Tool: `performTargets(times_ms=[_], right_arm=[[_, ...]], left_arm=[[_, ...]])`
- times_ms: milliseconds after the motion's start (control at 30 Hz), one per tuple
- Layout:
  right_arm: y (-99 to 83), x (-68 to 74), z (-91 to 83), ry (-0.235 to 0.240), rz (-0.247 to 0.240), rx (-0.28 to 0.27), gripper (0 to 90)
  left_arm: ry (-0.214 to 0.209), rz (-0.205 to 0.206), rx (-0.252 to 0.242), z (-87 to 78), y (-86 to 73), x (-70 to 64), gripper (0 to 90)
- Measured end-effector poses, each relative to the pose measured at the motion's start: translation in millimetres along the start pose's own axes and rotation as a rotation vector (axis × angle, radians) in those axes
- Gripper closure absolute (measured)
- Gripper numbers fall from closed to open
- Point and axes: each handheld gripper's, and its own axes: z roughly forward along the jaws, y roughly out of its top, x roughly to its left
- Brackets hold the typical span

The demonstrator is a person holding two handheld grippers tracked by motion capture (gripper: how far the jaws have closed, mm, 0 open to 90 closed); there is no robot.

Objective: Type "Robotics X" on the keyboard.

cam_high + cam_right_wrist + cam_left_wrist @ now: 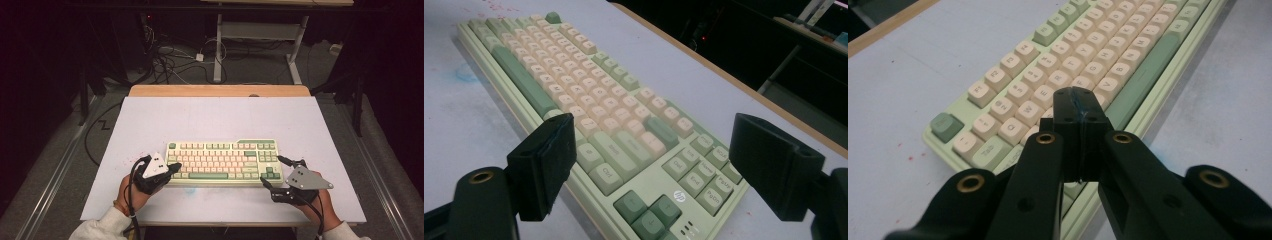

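Our left gripper [1079,107] has its jaws pressed together over the keyboard's [223,161] left end, and our right gripper [651,167] is spread wide around the right end. The keyboard sits flat mid-table [210,115], near the front edge. It's probably a stiff, fairly hefty plastic slab, but the keycaps can pop off, so we'd pinch the case edges at both ends instead.

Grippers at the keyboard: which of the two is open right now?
The right gripper, at the keyboard's arrow-key end: its jaws stand wide apart. The left gripper's are pressed together.
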Motion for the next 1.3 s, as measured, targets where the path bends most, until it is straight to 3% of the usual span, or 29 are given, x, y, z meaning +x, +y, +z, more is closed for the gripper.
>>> performTargets(times_ms=[667,833,1300], right_arm=[[-4.6,3.2,5.4,0.010,-0.021,0.031,19.4],[-5.5,3.7,6.0,0.012,-0.026,0.037,19.4],[-6.6,6.3,8.2,0.024,-0.036,0.054,19.4]], left_arm=[[-0.108,0.068,0.041,53.6,42.0,-16.5,87.7],[-0.125,0.074,0.062,63.9,44.4,-19.8,87.6],[-0.122,0.081,0.107,78.6,42.7,-20.7,87.6]])
